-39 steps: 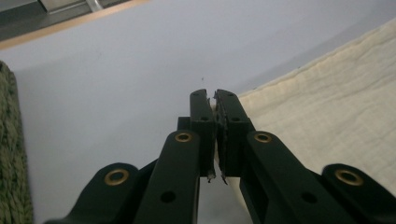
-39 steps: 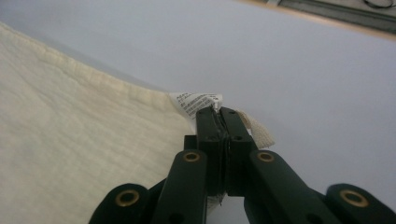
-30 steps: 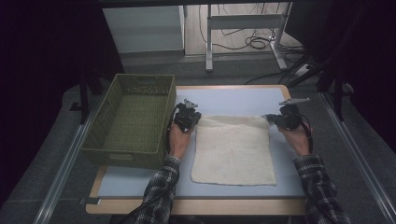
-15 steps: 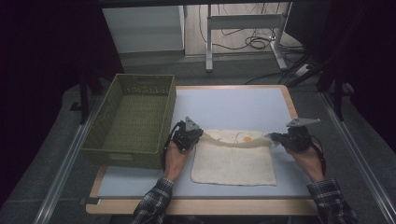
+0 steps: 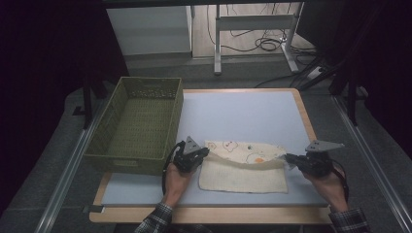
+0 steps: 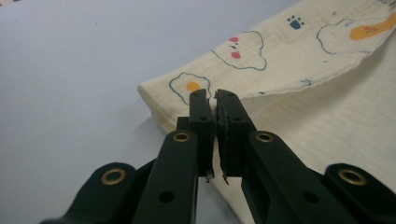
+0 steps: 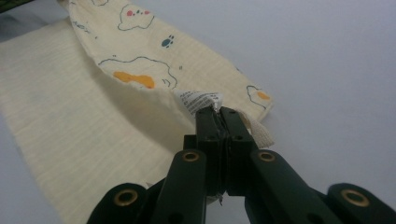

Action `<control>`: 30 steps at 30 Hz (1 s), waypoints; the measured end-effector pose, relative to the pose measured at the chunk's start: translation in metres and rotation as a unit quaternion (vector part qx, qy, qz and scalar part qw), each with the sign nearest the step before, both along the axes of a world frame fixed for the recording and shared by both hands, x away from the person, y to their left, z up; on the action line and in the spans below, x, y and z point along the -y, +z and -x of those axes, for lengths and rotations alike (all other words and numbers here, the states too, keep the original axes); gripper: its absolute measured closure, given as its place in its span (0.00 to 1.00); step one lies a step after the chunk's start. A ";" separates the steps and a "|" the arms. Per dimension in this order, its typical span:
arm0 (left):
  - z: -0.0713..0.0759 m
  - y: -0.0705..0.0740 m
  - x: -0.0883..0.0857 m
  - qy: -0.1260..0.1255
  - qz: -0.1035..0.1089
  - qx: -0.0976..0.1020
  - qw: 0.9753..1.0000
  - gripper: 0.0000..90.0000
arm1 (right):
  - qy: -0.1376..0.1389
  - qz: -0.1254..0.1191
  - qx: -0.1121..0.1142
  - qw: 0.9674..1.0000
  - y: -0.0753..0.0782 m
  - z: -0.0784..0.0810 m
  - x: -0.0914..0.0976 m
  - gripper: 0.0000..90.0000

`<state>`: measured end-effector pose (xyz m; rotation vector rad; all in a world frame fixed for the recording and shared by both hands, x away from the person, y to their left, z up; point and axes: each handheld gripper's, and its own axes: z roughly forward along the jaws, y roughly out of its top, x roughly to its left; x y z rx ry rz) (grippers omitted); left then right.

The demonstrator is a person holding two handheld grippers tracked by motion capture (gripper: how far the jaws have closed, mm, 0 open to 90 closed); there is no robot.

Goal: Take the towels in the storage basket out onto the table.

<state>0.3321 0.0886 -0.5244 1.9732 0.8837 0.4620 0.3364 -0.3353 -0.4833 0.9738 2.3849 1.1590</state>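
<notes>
One cloth, one basket, two tools: left tool and right tool are each gripping a cloth corner, now folded nearer the person than earlier.

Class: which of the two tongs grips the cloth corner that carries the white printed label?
The right tongs: the label sits at its corner of the cloth.
</notes>
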 end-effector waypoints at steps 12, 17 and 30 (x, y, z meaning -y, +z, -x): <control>0.043 0.003 -0.008 -0.035 0.013 0.012 0.999 0.95 | 0.022 -0.007 -0.010 1.000 -0.006 0.038 0.006 0.97; 0.059 0.000 -0.009 -0.047 0.011 0.007 0.999 0.95 | 0.031 -0.004 -0.021 0.999 -0.013 0.050 0.005 0.97; 0.076 -0.010 -0.015 -0.056 0.009 -0.005 0.998 0.95 | 0.049 -0.007 -0.045 0.998 -0.025 0.066 0.007 0.97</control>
